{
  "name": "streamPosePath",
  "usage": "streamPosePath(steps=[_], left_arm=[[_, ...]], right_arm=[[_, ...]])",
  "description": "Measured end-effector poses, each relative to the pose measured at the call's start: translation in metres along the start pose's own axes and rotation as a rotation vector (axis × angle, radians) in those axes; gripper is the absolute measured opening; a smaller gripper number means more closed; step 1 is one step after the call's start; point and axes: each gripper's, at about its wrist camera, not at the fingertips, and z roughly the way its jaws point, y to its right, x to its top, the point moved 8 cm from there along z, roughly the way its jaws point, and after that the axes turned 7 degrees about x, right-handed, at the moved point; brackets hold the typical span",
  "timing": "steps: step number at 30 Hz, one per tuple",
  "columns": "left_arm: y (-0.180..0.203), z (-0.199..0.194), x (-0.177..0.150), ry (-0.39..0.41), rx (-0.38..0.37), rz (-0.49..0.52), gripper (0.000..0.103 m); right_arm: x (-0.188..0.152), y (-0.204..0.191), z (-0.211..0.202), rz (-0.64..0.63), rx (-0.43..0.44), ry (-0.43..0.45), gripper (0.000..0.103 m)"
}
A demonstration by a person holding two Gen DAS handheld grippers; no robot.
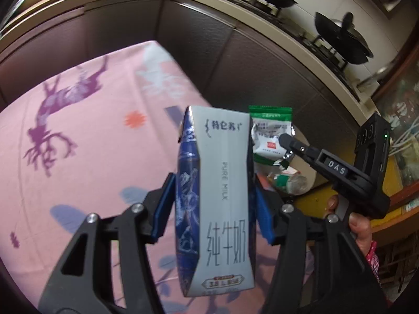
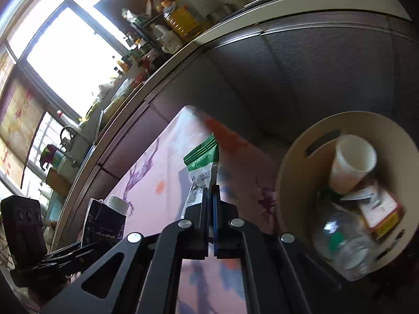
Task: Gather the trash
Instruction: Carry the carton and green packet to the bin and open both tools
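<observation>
My left gripper (image 1: pixel 213 204) is shut on a blue and grey milk carton (image 1: pixel 222 183) and holds it upright above the pink tablecloth (image 1: pixel 91 130). The carton also shows in the right wrist view (image 2: pixel 103 222). My right gripper (image 2: pixel 210 191) is shut on a green and white snack wrapper (image 2: pixel 203 167), held up above the cloth; the wrapper also shows in the left wrist view (image 1: pixel 269 133), with the right gripper (image 1: pixel 285 140) pinching it. A round beige trash bin (image 2: pixel 296 162) stands to the right, below table level, holding a paper cup (image 2: pixel 351 162), a clear plastic bottle (image 2: pixel 343 246) and a small box (image 2: pixel 382 209).
Dark cabinet fronts (image 1: pixel 209 52) run behind the table under a pale counter. Woks (image 1: pixel 340 39) sit on a stove at the right. Oil bottles (image 2: pixel 180 15) and jars line the counter by a bright window (image 2: pixel 65 52).
</observation>
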Motion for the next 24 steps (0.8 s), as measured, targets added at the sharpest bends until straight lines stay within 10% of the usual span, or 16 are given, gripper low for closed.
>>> streamPosePath(steps=[10,14,18,24], left_arm=[[0.144,0.11,0.044,-0.026,-0.137,0.162,0.055],[0.138,0.138,0.04,-0.063,-0.105,0.114,0.073],[0.126,0.138,0.035,-0.089,-0.106,0.082,0.073],[0.106,0.093,0.023,0.008,-0.04,0.144,0.073]], right_arm=[[0.003,0.119,-0.043,0.083,-0.208,0.008,0.0],[-0.005,0.132,-0.041,0.119,-0.2,0.016,0.006],[-0.008,0.137,-0.042,0.149,-0.191,0.033,0.052],[-0.008,0.114,-0.06,0.131,-0.164,0.112,0.054]])
